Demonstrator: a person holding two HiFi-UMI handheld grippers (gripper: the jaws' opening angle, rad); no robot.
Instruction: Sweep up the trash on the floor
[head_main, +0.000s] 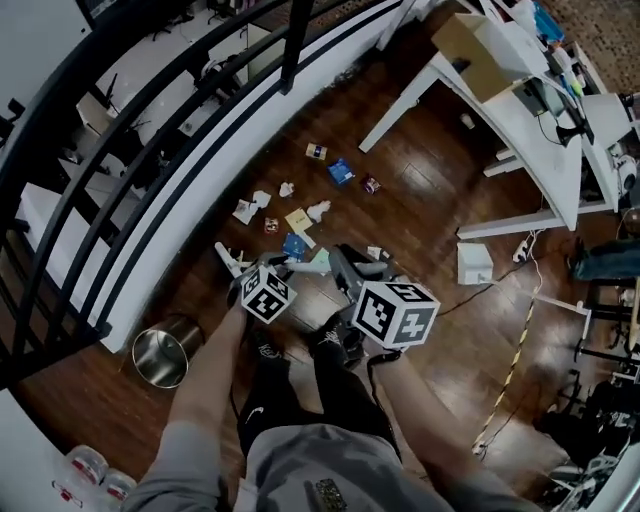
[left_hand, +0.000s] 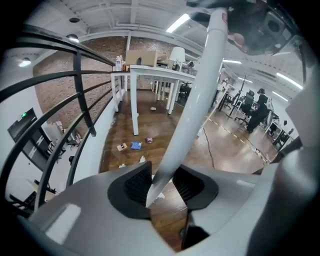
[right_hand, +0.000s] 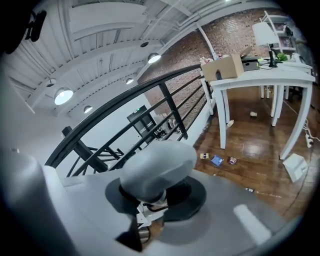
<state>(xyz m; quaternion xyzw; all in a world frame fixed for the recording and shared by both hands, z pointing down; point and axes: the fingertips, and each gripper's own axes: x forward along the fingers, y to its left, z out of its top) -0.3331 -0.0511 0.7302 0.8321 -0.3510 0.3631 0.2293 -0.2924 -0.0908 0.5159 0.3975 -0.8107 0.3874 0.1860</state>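
Your left gripper (left_hand: 162, 182) was clamped on a long white handle (left_hand: 192, 110) that ran up and away from its jaws, and your right gripper (right_hand: 152, 196) was pinched round the rounded end of a grey handle (right_hand: 157, 170). The trash (head_main: 298, 220) lay scattered well beyond the steel bin (head_main: 163, 353) — straight ahead of both grippers, the nearest scraps just past their tips, neither hand clearly closer — so the coming stroke probably had to pull back toward you.

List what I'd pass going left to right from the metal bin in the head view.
metal bin → left gripper, shut on a white pole → right gripper, shut on a grey handle → white box on the floor.
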